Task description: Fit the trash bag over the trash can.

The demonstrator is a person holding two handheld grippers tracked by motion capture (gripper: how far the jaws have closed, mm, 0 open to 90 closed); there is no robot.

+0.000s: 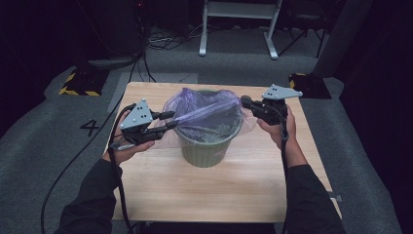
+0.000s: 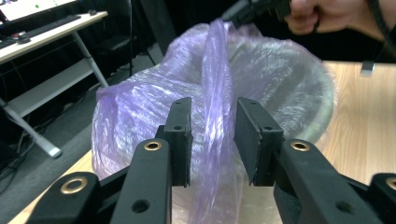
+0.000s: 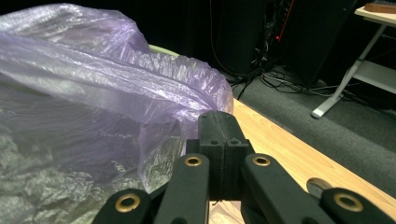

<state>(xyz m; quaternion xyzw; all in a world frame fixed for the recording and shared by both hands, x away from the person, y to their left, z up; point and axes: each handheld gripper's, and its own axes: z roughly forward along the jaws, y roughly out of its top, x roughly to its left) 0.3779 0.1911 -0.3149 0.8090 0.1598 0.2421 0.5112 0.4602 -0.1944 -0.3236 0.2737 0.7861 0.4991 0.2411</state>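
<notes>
A purple bag (image 1: 204, 113) is being stretched across the green bin (image 1: 207, 146) on the bench (image 1: 234, 190), its twisted band running left to right; it is being pinched by the clenched right claw (image 1: 247, 101); the left claw (image 1: 171, 120) is being held released around the band.

The bag (image 1: 204, 114) is showing as thin, translucent purple plastic film, crinkled and glinting glossily; the bin (image 1: 203, 148) beneath is looking like matt green plastic. The tabletop (image 1: 219, 190) is showing pale, smooth wood grain; the left gripper (image 2: 212, 140) is presenting matt black plastic with brass-coloured rivets.
</notes>
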